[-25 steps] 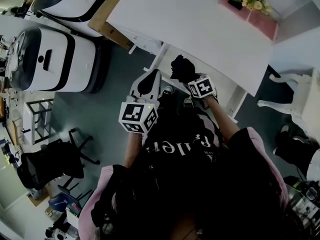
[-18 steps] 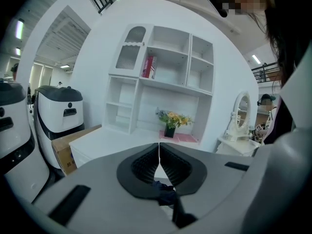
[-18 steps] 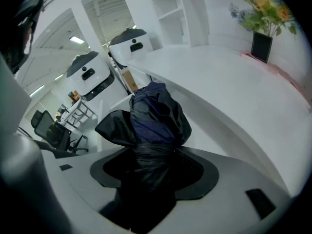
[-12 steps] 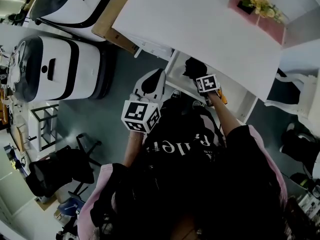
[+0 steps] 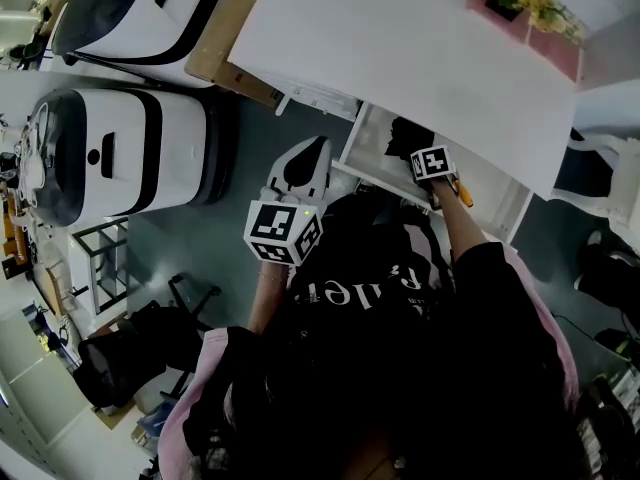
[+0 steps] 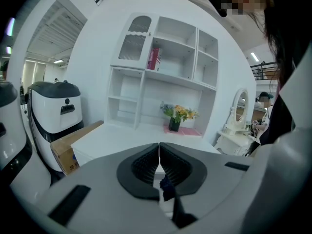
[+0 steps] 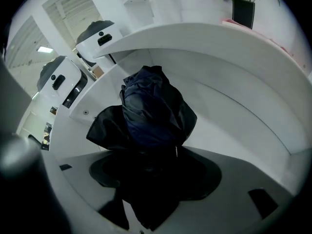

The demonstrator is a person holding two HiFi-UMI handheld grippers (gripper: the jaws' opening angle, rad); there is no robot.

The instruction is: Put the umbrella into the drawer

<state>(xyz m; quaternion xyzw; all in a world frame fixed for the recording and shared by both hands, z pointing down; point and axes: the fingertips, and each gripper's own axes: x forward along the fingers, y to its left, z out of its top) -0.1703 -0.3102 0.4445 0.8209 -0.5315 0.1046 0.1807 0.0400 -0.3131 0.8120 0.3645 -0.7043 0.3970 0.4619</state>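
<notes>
Right claw [image 7: 151,165]: pinching the umbrella [image 7: 153,106]. The dark folded bundle fills the space between the jaws. Loose folds of fabric spill over the jaws on both sides and hang below them.

Left claw [image 6: 159,152]: jaws pressed together, pad against pad, nothing between them. It is held up in front of the person, short of the surface [image 5: 400,38] and pointing over it. In the head view the left claw [image 5: 302,160] sits outside the drawer [image 5: 372,146], near its left side.

Key relation: the umbrella's long axis runs straight ahead along the right claw's jaws, away from the person and toward the back wall of the drawer [image 7: 229,96]. In the right gripper view, white drawer walls curve round the bundle on the far side and the right, so the umbrella is inside the drawer's outline.

Head view agrees. The umbrella [image 5: 405,138] is a dark lump within the open drawer, just under the front edge of the surface. The right claw [image 5: 414,151] is directly behind it on the person's side.

Cannot tell whether the bundle touches the drawer floor or hangs just above it.

Judgement: placement step is near its end. The right claw does the work; the left is idle. What likely remains is a short lowering, then spreading the jaws. The draped fabric may snag on the jaws at release.
</notes>
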